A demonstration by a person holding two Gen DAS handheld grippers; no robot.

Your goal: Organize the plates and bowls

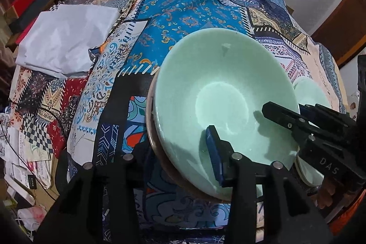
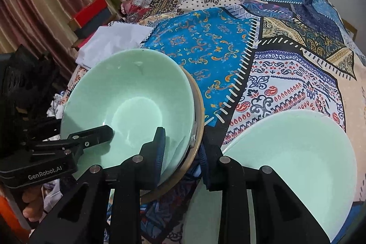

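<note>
We grip the green bowl's point(image 2: 128, 95) rim with both our left gripper point(image 2: 100, 134) and right gripper point(image 2: 183, 152).

The green plate point(image 2: 297, 152) runs off the right wrist view's bottom edge, partly behind the right claw point(image 2: 183, 152). A brown dish point(image 2: 201, 116) shows only its rim beneath the green bowl point(image 2: 128, 93). The left claw's point(image 1: 178, 148) outer finger is hidden outside the bowl. The cloth covers the desk point(image 1: 194, 15) entirely.
</note>
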